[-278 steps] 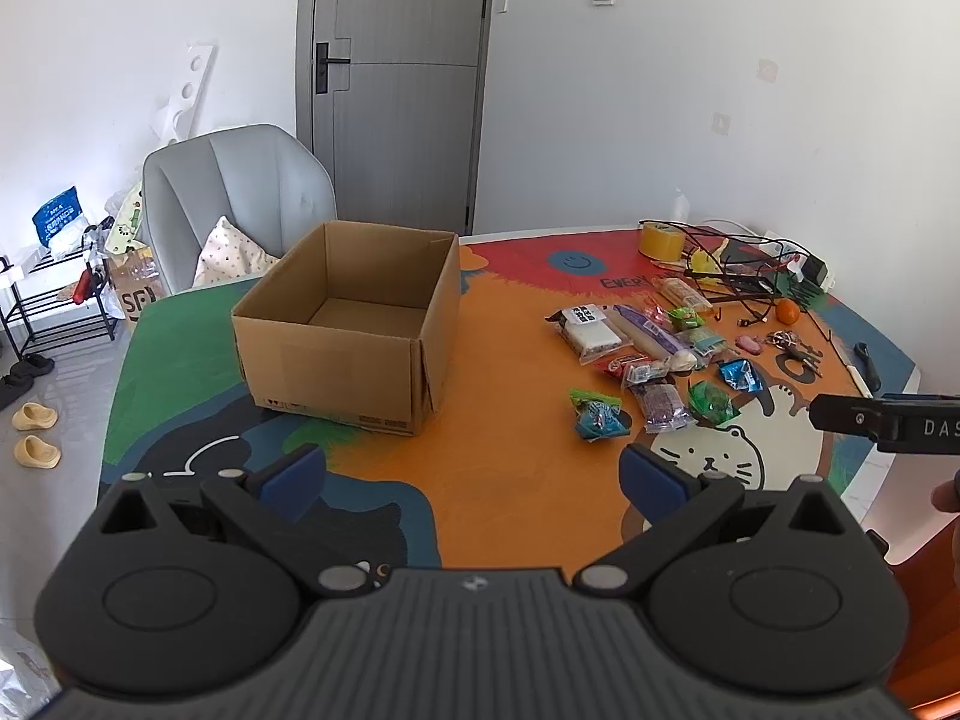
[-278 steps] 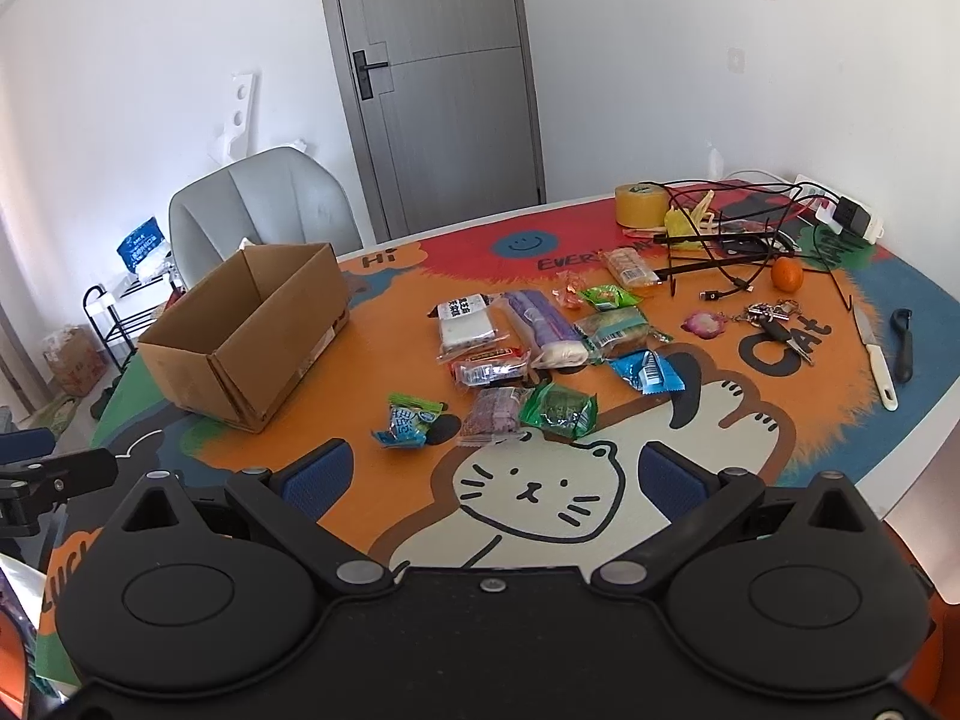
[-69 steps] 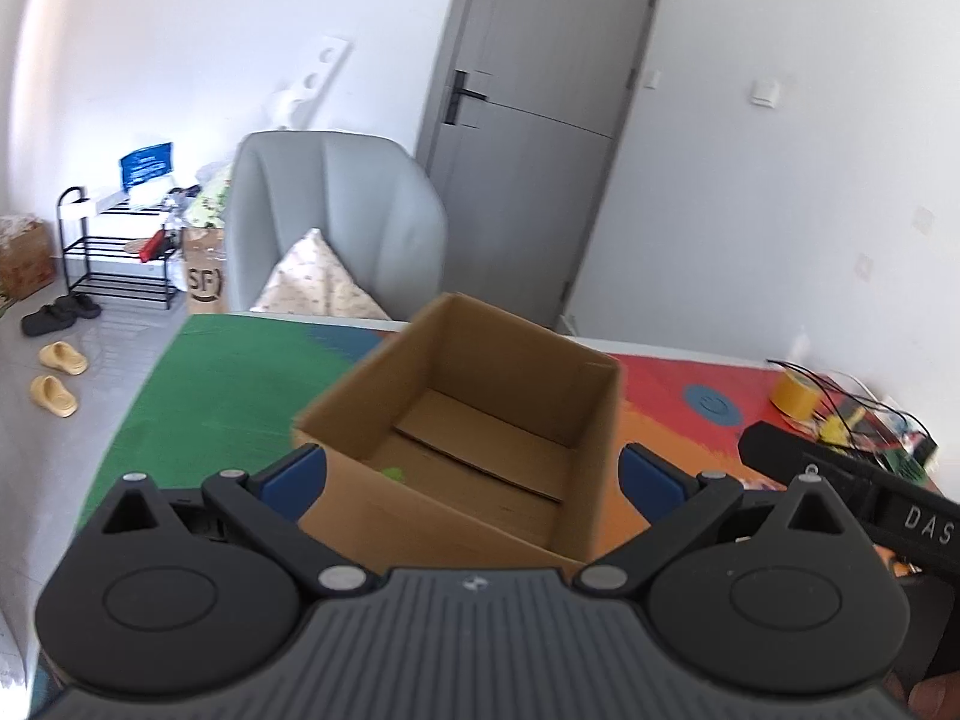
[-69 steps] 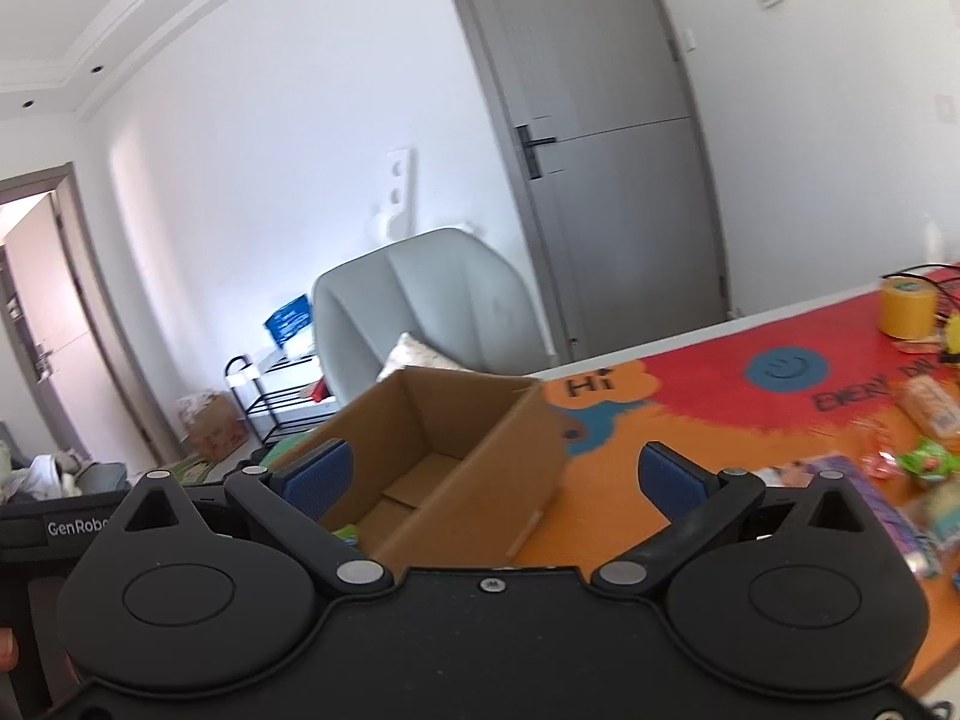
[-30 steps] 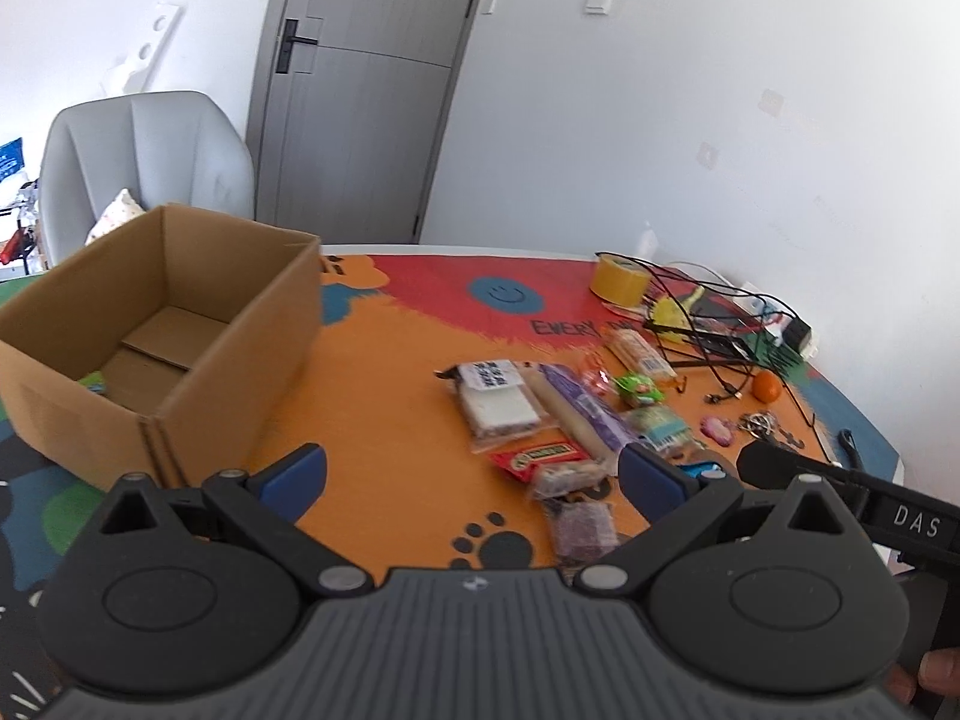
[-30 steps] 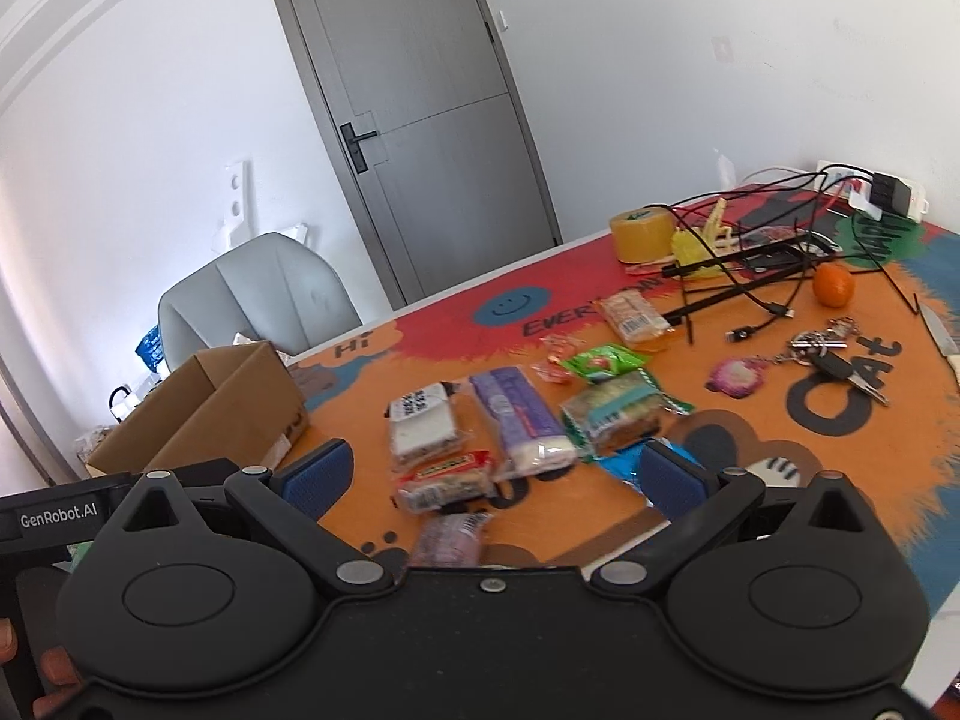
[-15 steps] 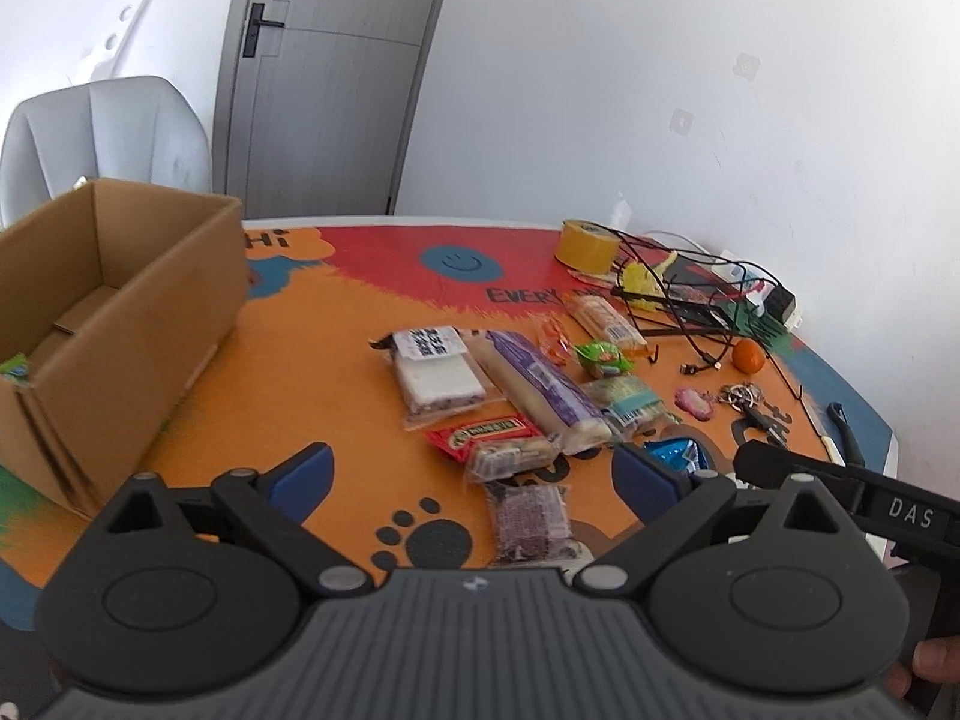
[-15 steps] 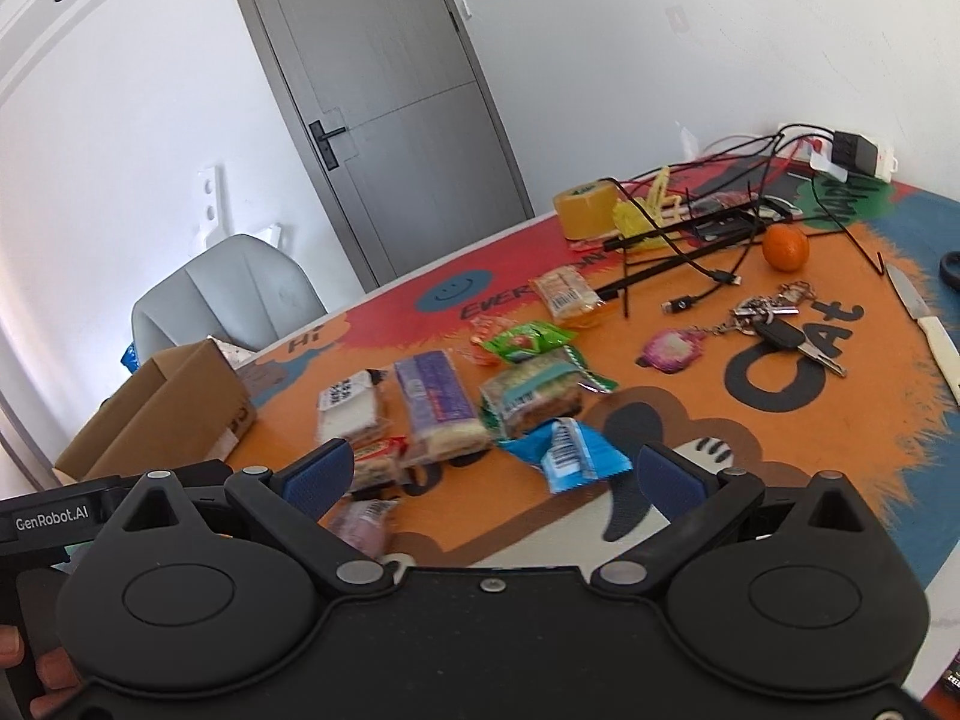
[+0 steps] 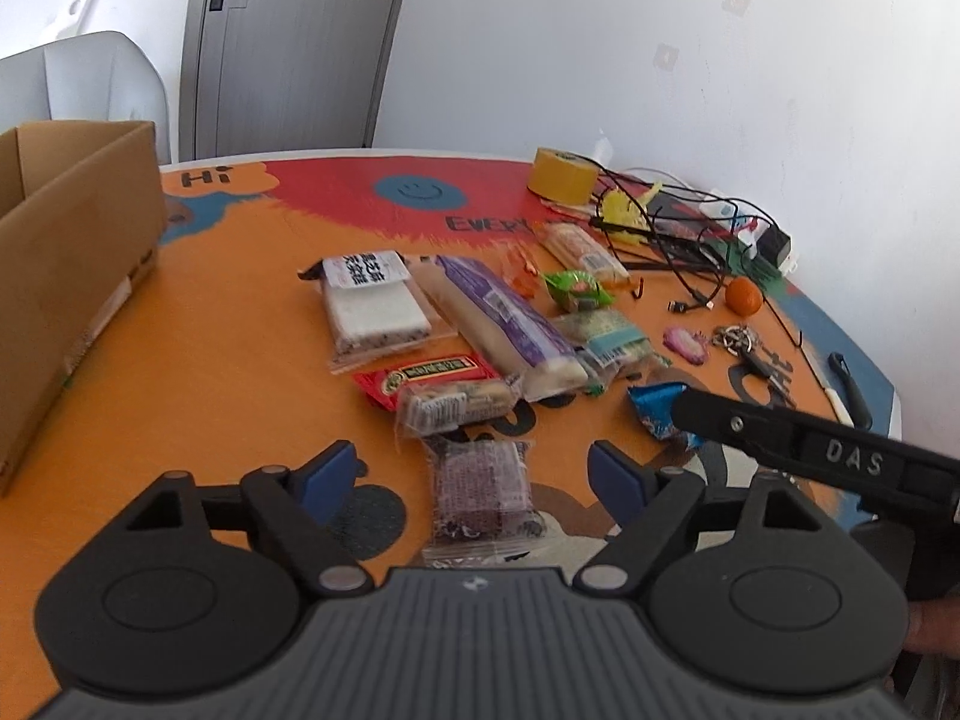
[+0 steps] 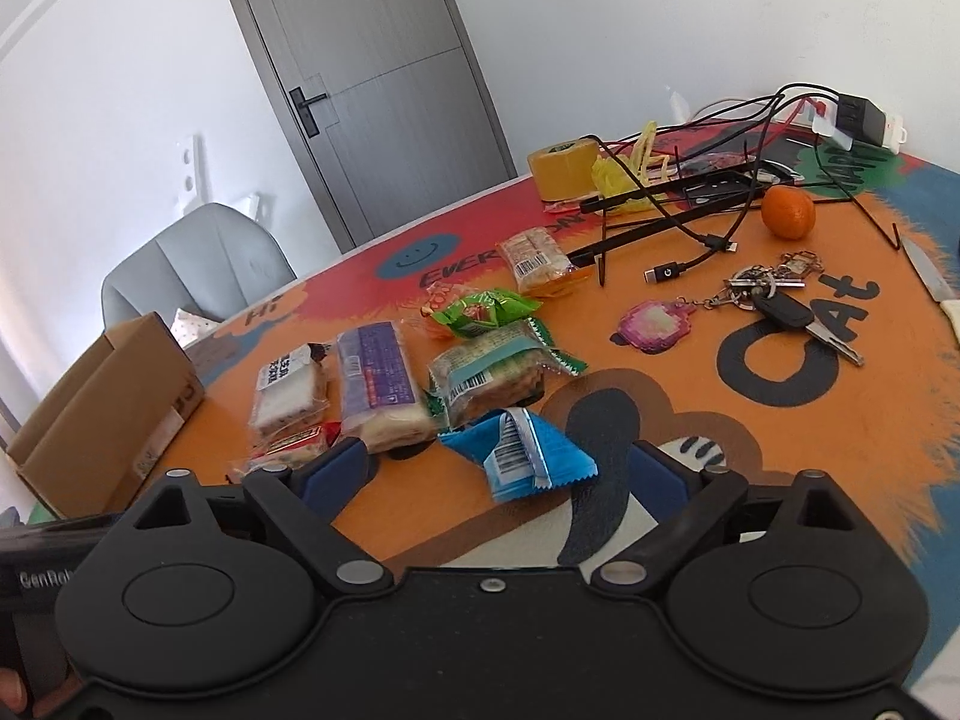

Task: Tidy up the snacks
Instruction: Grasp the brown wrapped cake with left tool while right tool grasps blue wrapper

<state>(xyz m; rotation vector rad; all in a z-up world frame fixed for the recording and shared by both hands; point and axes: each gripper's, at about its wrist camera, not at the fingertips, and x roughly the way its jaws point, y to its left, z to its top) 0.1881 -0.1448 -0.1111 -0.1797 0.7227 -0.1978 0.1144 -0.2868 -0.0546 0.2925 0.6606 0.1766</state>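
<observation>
A: Lighting? Both views bright, daylight look, source out of frame. White wall (image 9: 660, 60) evenly lit, a bit washed out.

B: Shadows?

A: Soft and short. Small dark one under the blue wrapper (image 10: 522, 456), faint ones beside the orange (image 10: 788, 211) and the cardboard box (image 9: 66, 276). Mild sheen on the plastic snack packets (image 9: 480, 312), no hard glare.

B: Sharpness?

A: Left view slightly soft overall, light motion blur on the table mat (image 9: 228, 330). Right view crisper; barcodes readable. Gripper bodies up close are dark, little detail.

B: Distortion?

A: Strong fisheye. Door (image 10: 384, 78) leans and bows, table rim curves, corners vignette to black.
</observation>
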